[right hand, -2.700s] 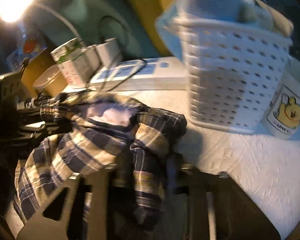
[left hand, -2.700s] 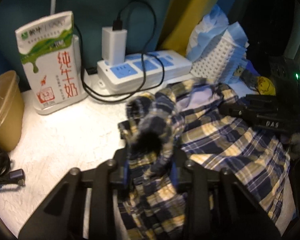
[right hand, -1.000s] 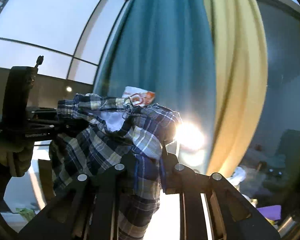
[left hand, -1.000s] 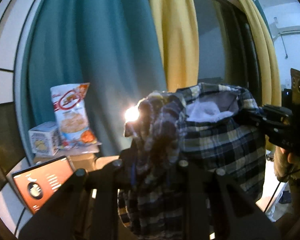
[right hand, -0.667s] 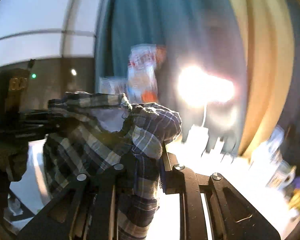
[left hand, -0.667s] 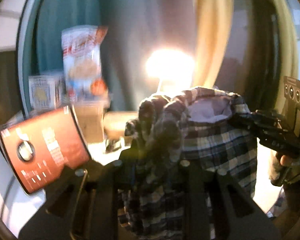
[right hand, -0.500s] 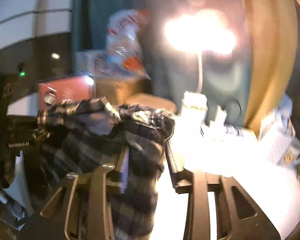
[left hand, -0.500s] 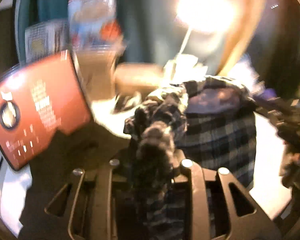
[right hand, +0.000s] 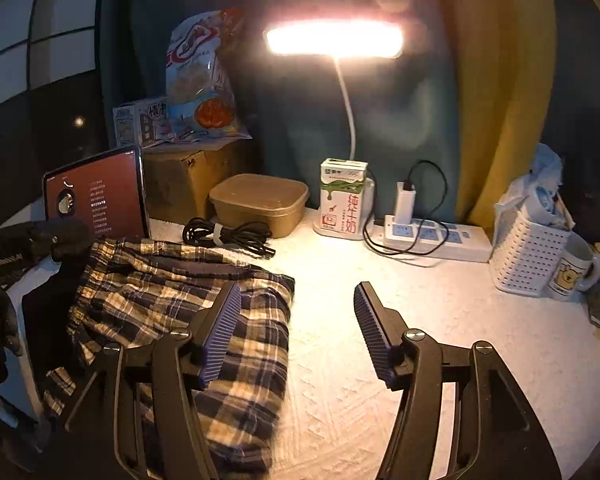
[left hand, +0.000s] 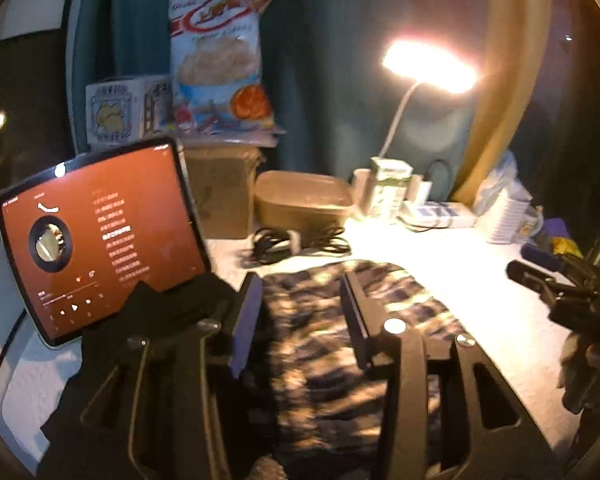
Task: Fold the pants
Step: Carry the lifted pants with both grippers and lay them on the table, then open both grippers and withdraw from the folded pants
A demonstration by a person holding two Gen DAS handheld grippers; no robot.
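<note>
The plaid pants [right hand: 180,300] lie spread on the white table [right hand: 440,320], waistband toward the back left. My right gripper [right hand: 296,324] is open and empty, its left finger over the pants' right edge. My left gripper [left hand: 300,316] is open above the blurred pants [left hand: 340,360] and holds nothing. In the left wrist view the right gripper [left hand: 540,276] shows at the far right. In the right wrist view the left gripper [right hand: 40,240] shows at the far left by the waistband.
A lit tablet [right hand: 100,200] stands at the left. Behind the pants lie a coiled black cable [right hand: 224,236], a brown lidded container [right hand: 260,200], a milk carton [right hand: 342,200] and a power strip [right hand: 436,238]. A white basket [right hand: 528,252] and mug [right hand: 576,268] stand at right.
Both grippers held the pants up by the waistband, swung them down onto the table and opened. The pants now lie flat, released.
</note>
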